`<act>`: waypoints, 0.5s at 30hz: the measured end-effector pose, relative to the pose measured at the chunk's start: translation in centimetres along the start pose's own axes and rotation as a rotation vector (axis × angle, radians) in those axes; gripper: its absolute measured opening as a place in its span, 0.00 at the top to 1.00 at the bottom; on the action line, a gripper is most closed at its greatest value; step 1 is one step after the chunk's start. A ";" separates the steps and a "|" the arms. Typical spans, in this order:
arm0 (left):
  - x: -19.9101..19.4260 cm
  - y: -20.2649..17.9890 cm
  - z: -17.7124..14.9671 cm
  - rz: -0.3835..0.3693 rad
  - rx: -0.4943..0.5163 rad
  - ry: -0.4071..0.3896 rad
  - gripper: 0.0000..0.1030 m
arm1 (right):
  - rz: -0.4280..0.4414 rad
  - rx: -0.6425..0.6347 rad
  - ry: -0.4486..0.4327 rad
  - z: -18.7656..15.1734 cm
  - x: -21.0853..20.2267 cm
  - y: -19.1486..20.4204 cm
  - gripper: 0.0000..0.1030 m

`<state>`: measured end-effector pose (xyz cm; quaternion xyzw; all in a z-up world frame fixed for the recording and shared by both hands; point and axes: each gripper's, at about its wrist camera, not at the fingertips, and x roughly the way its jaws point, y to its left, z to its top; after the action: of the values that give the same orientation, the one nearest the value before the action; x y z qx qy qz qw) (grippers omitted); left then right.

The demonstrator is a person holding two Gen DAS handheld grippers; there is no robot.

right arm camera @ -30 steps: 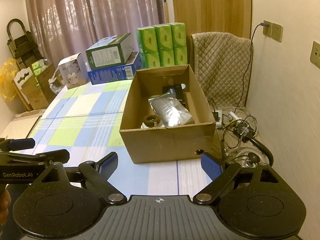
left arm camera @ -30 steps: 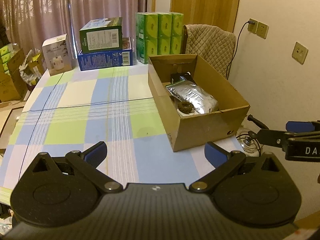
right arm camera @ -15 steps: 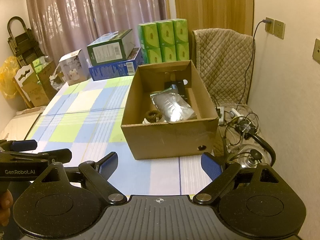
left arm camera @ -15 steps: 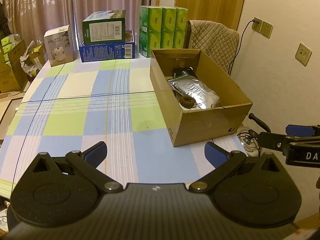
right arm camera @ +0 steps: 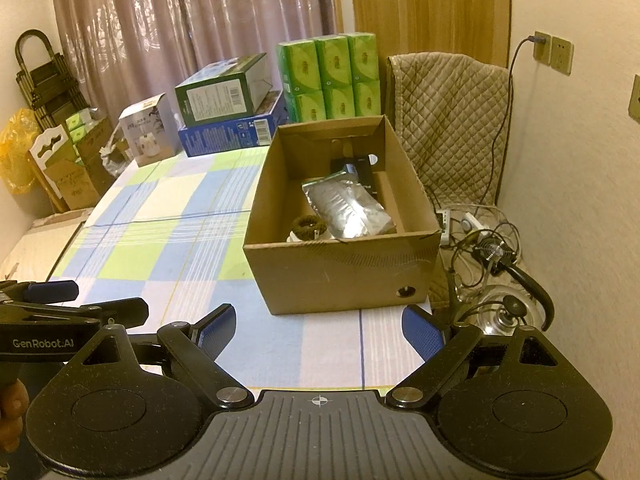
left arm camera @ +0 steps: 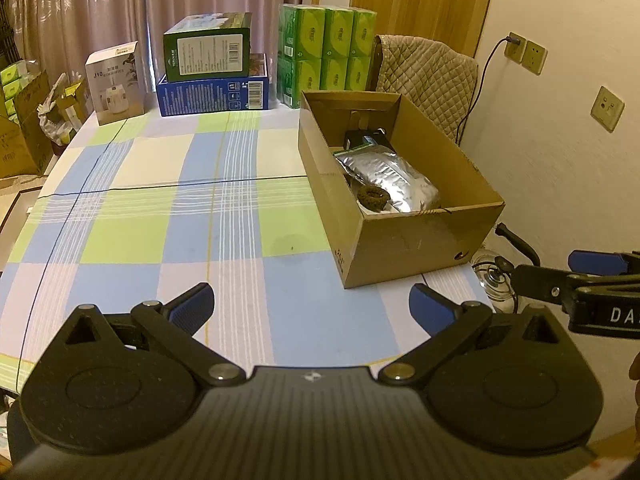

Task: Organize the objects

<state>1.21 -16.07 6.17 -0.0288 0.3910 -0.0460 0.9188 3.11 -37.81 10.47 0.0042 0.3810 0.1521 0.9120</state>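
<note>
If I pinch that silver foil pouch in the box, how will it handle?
The silver foil pouch looks plump and creased, so it will probably sag and flex rather than lift stiffly. Its glossy film may slip between the pads. It lies tilted across the cardboard box, partly over a black item, so it could shift when nudged.

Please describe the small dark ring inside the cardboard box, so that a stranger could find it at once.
Find the open cardboard box on the checked tablecloth. Inside, at the near end, the brown fuzzy ring lies beside the silver foil bag. It is the only round, dark, fuzzy thing there.
</note>
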 end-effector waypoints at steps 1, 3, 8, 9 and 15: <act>0.0 0.0 0.0 0.000 0.000 0.000 0.01 | 0.000 0.000 0.000 0.0 0.0 0.0 0.15; 0.0 0.0 0.0 0.000 -0.001 0.000 0.01 | 0.000 0.000 0.000 0.0 0.0 0.0 0.15; 0.0 0.0 0.0 0.000 -0.003 -0.002 0.01 | -0.002 0.000 0.002 0.0 0.0 0.0 0.15; 0.0 0.0 0.0 0.000 -0.002 -0.002 0.01 | -0.002 -0.001 0.002 0.0 0.0 0.1 0.15; 0.0 -0.2 0.0 -0.009 -0.007 -0.003 0.01 | -0.002 -0.001 0.001 0.0 0.1 0.1 0.15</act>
<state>1.21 -16.30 6.21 -0.0338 0.3897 -0.0486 0.9190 3.13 -37.75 10.42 0.0034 0.3815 0.1515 0.9119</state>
